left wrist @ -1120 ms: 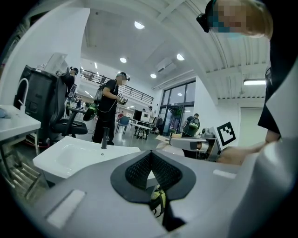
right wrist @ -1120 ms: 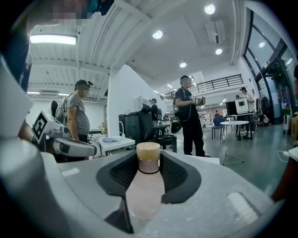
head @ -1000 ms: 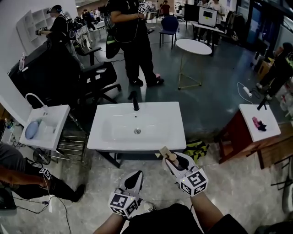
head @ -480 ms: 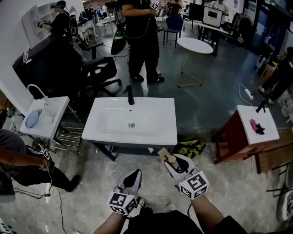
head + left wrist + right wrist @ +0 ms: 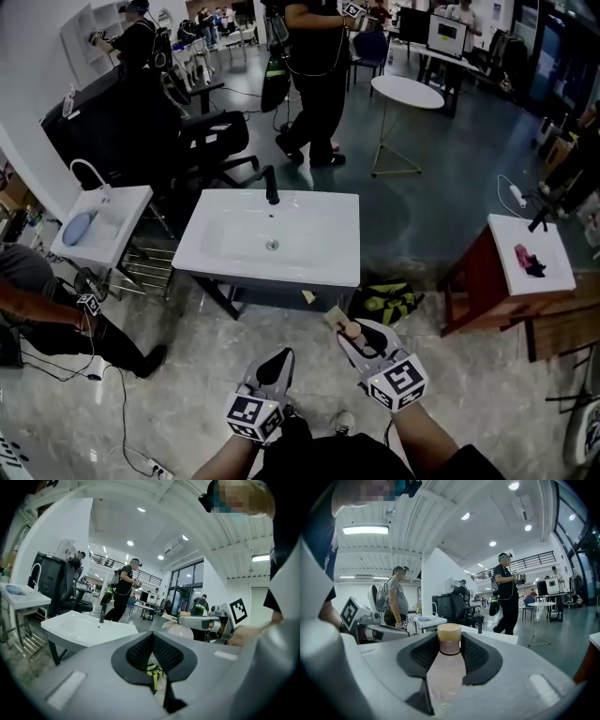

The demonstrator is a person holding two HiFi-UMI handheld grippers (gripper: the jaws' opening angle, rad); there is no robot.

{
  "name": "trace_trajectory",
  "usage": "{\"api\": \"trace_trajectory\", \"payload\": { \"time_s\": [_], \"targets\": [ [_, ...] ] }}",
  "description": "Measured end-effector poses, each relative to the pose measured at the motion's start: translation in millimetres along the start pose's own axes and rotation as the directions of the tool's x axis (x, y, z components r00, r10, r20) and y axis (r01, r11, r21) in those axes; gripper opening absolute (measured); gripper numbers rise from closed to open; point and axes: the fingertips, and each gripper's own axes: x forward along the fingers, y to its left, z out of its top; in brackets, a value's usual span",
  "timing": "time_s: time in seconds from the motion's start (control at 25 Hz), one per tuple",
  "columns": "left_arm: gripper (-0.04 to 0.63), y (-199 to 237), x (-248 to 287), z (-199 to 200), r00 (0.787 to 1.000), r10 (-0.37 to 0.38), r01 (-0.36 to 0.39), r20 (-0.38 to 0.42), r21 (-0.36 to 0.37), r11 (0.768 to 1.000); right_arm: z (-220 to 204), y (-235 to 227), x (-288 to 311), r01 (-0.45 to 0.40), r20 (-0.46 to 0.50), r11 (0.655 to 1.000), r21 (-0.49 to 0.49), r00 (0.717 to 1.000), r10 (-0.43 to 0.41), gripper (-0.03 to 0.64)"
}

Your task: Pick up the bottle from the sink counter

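Right gripper (image 5: pixel 359 336) clamps the bottle (image 5: pixel 349 327)
Its long axis follows the jaws, cap toward 11 o'clock; left gripper (image 5: pixel 279 360) closed, empty.

I hold the 2 grippers low in front of me, side by side and a little apart, both pointing forward and nearly level. My left gripper (image 5: pixel 279 361) has its jaws closed together, nothing between them. My right gripper (image 5: pixel 360 334) is clamped on the bottle (image 5: pixel 446 665), cap poking out past the jaws.
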Motion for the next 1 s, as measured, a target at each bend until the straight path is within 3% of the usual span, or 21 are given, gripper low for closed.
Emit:
{"api": "trace_trajectory", "payload": {
  "time_s": [0.68, 1.0],
  "targets": [
    [0.003, -50, -27, -6, 0.999, 0.041, -0.041, 0.009, 0.037, 0.998, -9, 17, -54, -0.055, 0.016, 0.998, -0.002, 0.998, 0.055, 0.14],
    [0.003, -75, -29, -14, 0.999, 0.047, -0.047, -0.006, 0.015, 0.999, -17, 18, -77, -0.076, 0.018, 0.997, -0.001, 0.997, 0.076, 0.14]
  ]
}}
